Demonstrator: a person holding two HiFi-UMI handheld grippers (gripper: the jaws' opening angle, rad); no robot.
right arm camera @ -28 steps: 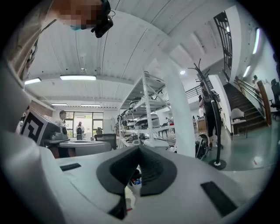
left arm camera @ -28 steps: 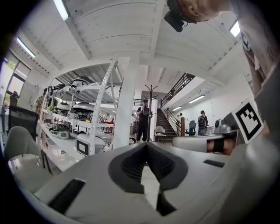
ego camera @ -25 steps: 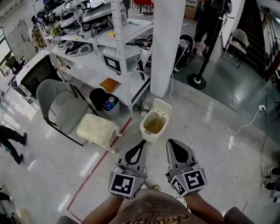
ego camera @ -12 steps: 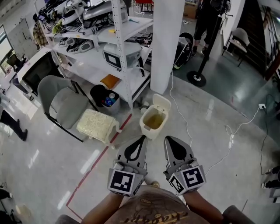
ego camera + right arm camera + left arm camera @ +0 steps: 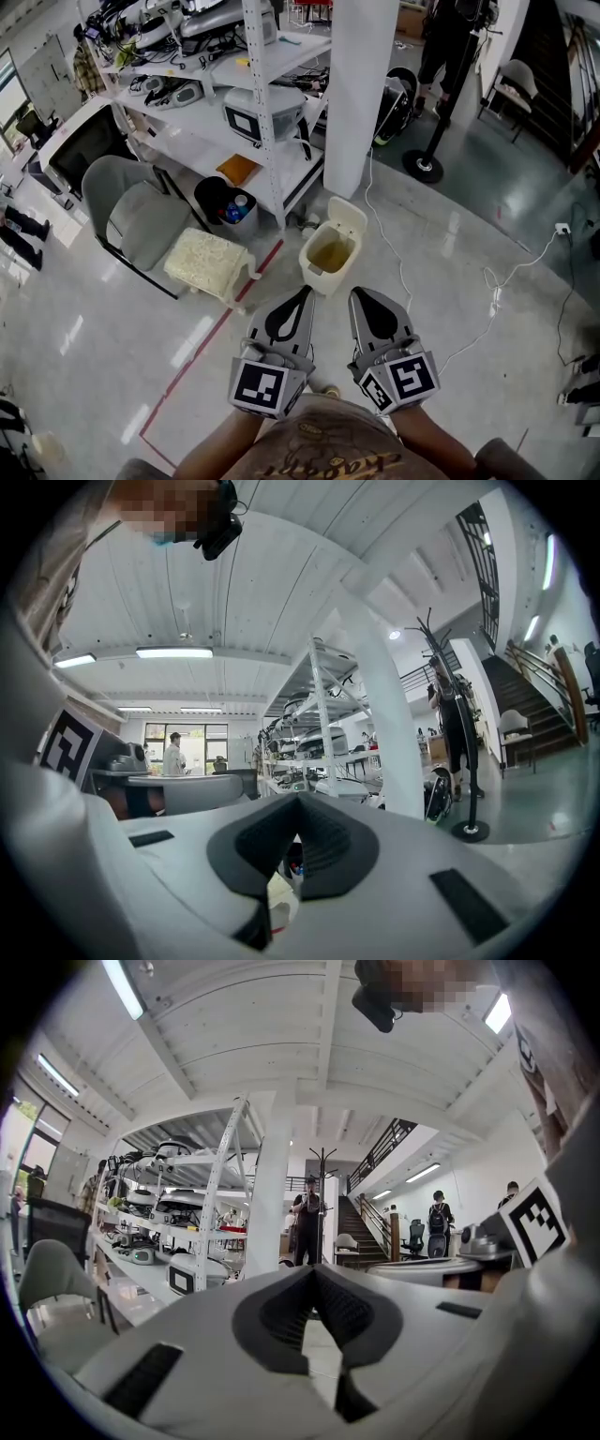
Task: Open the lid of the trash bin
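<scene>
Cream plastic trash bin, rounded lid raised | left gripper, right gripper: jaws pressed together

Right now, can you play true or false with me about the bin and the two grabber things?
1. The lid of the cream trash bin is up, so you can see inside. True.
2. The left gripper is holding the lid. False: it is shut on nothing and sits near the person, apart from the bin.
3. The right gripper has its fingers together. True.
4. In the head view, the grey chair stands to the right of the bin. False: it stands to the left of it.
</scene>
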